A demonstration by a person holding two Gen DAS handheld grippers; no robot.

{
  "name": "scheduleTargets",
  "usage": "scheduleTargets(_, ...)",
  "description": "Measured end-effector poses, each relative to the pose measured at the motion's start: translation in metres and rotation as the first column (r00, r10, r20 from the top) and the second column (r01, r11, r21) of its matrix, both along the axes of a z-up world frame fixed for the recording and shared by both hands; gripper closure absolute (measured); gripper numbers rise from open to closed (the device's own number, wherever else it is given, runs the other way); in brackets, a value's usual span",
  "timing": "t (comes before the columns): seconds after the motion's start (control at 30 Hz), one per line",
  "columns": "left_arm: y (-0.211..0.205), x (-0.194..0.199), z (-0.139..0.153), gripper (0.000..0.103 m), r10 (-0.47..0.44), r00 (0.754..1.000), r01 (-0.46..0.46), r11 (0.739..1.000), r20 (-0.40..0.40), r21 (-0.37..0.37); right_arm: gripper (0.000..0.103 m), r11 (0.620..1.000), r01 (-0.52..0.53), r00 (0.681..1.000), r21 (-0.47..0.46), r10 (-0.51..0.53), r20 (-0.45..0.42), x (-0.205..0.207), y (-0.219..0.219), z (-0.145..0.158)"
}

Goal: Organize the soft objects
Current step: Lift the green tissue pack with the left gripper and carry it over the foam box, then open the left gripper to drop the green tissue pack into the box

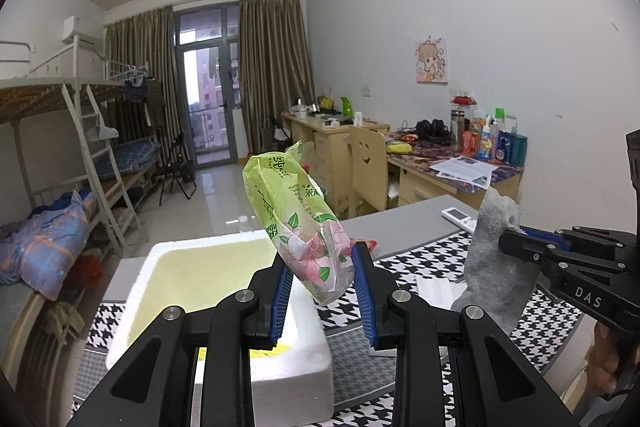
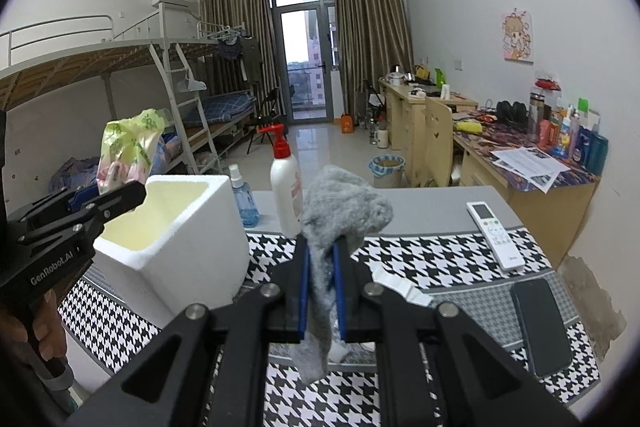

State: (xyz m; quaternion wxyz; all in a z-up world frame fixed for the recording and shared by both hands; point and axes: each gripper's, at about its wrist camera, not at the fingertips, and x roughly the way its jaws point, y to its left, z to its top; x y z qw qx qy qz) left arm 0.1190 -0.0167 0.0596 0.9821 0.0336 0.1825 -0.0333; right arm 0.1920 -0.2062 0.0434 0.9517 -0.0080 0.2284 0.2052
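While both grippers were up over the table (image 2: 420, 203), each clamped one soft item: left gripper (image 1: 323, 291) held one green floral tissue pack (image 1: 298, 223) above the one white foam box (image 2: 172, 247), interior looked bare; right gripper (image 2: 320, 291) pinched one grey sock (image 2: 340, 215). Far side: two bottles, one red-capped white bottle (image 2: 286, 187), one blue spray bottle (image 2: 245, 203). Right: one remote (image 2: 496, 235), one phone (image 2: 540, 323).

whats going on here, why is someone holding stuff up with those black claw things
A person is sorting soft items with two hand-held grippers. The left gripper holds a green floral tissue pack above the white foam box, and the right gripper is clamped on a grey cloth, lifted off the houndstooth mat. Neither item is in the box yet. A remote and a phone lie on the mat.
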Motion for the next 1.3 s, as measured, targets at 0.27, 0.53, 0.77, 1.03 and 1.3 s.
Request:
scheduleTargets(0.27, 0.011, 0.002, 0.003, 0.072, 0.025, 1.0, -0.025, 1.0, 0.005, -0.014, 0.089, 0.999, -0.037, 0.999, -0.006, 0.037, 0.02, 0.001, 0.015, 0.006)
scheduleTargets(0.53, 0.023, 0.004, 0.004, 0.072, 0.082, 0.997, -0.082, 0.996, 0.001, -0.017, 0.089, 0.997, -0.073, 0.997, -0.003, 0.073, 0.032, 0.004, 0.028, 0.009)
scheduleTargets(0.77, 0.039, 0.011, -0.001, 0.072, 0.143, 0.989, -0.143, 0.989, -0.022, -0.018, 0.089, 0.994, -0.111, 0.993, 0.0, 0.111, 0.031, 0.005, 0.04, 0.008)
scheduleTargets(1.03, 0.055, 0.024, -0.012, 0.071, 0.189, 0.979, -0.192, 0.981, -0.078, -0.028, 0.089, 0.992, -0.123, 0.992, -0.007, 0.124, 0.023, 0.007, 0.048, 0.006)
scheduleTargets(1.3, 0.065, 0.034, -0.023, 0.061, 0.204, 0.97, -0.21, 0.977, -0.133, -0.032, 0.089, 0.992, -0.123, 0.992, -0.013, 0.123, 0.015, 0.01, 0.051, 0.004)
